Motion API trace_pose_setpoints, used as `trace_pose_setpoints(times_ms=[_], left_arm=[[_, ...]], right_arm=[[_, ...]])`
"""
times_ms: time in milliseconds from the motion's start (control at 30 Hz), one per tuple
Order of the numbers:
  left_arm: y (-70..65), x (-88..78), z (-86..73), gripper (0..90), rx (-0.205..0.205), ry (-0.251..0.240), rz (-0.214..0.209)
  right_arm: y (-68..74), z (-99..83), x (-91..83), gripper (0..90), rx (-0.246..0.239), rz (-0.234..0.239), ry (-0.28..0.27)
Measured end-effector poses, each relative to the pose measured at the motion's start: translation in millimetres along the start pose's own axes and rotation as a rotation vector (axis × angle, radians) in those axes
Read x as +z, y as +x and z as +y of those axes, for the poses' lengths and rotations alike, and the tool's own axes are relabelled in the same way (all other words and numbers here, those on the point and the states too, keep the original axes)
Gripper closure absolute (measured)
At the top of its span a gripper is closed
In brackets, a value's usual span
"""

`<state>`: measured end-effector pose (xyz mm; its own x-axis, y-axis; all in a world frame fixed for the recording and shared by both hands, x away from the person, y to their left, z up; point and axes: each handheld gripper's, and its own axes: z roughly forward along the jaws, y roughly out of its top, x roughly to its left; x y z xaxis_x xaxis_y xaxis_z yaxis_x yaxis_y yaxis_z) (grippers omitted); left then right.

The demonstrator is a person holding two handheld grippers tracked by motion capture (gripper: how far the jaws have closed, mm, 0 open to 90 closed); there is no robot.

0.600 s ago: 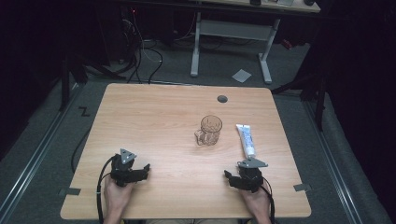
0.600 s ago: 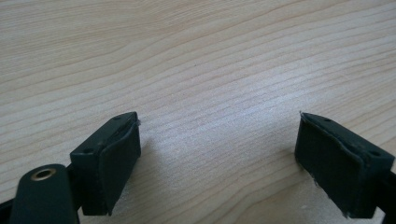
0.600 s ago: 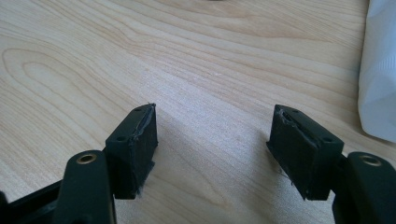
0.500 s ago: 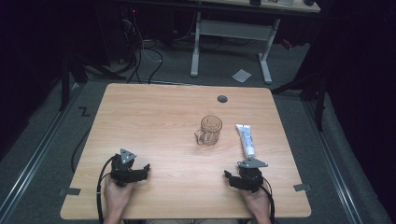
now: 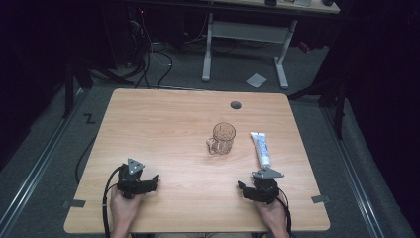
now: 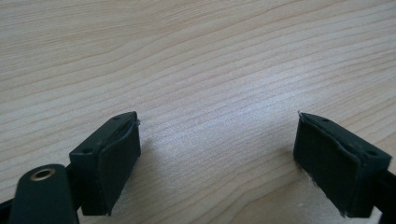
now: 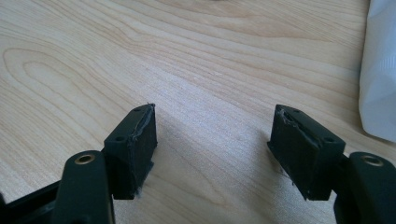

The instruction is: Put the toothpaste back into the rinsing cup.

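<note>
A clear glass mug (image 5: 221, 139) stands right of the table's middle, handle toward the near left. To its right a white toothpaste tube (image 5: 261, 148) lies flat, and its near end (image 7: 378, 84) shows at the right edge of the right gripper view. Held low over the near left of the table, my left gripper (image 5: 143, 182) is open, with bare wood between its pads (image 6: 217, 140). My right gripper (image 5: 255, 189) is at the near right, just in front of the tube. It is open too (image 7: 215, 126), with nothing between its pads.
The wooden table (image 5: 163, 129) has a round cable hole (image 5: 236, 104) near its far edge. A white desk frame (image 5: 245, 34) and cables stand on the dark floor beyond. A cable trails from each gripper over the near edge.
</note>
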<state>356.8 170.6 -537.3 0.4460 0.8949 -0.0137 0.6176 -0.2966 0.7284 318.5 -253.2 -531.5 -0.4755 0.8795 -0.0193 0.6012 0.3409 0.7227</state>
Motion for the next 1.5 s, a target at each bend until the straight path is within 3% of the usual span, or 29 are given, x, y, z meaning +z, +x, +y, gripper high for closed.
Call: trace_pose_setpoints(times_ms=[367,967,1067,1167,1500], left_arm=[[0.1,-0.1,-0.1,15.0,0.001,0.001,-0.001],[-0.1,-0.1,0.0,15.0,0.001,0.000,-0.003],[-0.1,-0.1,0.0,15.1,0.001,0.000,-0.003],[-0.1,-0.1,0.0,15.0,0.001,0.000,-0.003],[-0.3,0.1,0.1,14.8,-0.001,0.001,-0.001]], right_arm=[[0.2,-0.1,-0.2,30.8,-0.007,0.007,0.000],[-2.7,-7.1,-10.7,40.0,0.065,-0.010,-0.024],[-4.9,-8.4,-14.5,40.9,0.070,-0.017,-0.029],[-5.9,-9.6,-19.8,43.9,0.050,-0.054,-0.048],[-11.1,-13.0,-28.9,44.4,0.055,-0.076,-0.066]])
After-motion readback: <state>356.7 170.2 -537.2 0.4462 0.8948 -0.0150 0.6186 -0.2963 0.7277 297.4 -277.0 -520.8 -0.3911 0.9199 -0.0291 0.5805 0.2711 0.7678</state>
